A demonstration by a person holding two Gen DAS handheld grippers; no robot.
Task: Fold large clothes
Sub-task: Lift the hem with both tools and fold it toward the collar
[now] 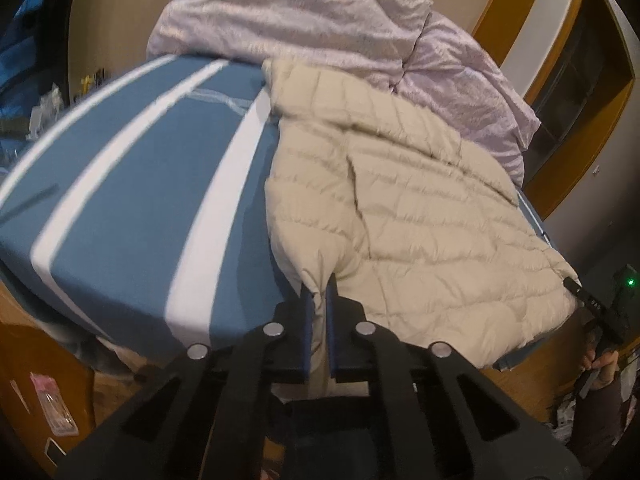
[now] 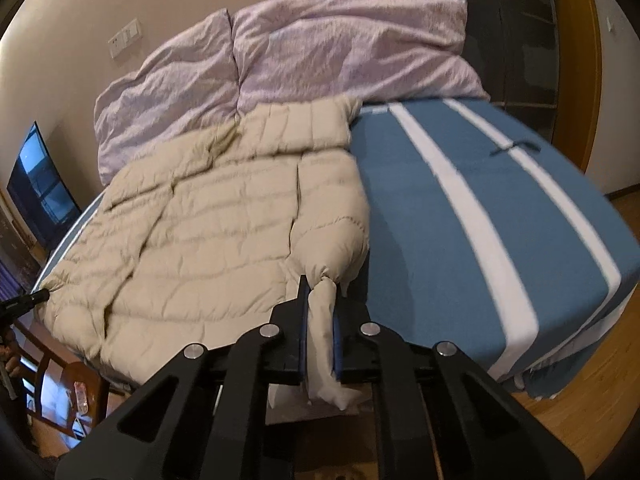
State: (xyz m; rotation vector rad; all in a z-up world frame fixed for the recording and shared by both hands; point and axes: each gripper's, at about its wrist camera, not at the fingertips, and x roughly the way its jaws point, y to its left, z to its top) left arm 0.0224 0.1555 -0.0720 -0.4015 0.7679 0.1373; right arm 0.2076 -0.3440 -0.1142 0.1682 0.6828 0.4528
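A beige quilted down jacket (image 1: 420, 216) lies spread on a bed with a blue sheet with white stripes (image 1: 132, 200). My left gripper (image 1: 319, 292) is shut on a bunched corner of the jacket's near hem. In the right wrist view the jacket (image 2: 208, 216) lies to the left, and my right gripper (image 2: 320, 300) is shut on its other near corner, with fabric hanging down between the fingers. The right gripper's tip also shows in the left wrist view (image 1: 576, 286) at the jacket's far corner. The left gripper's tip shows in the right wrist view (image 2: 36, 296).
A crumpled lilac duvet (image 1: 320, 28) is piled at the head of the bed, also in the right wrist view (image 2: 280, 52). Wooden floor (image 2: 580, 400) surrounds the bed. A wooden chair (image 2: 68, 380) stands at the lower left. A dark screen (image 2: 40, 192) stands by the wall.
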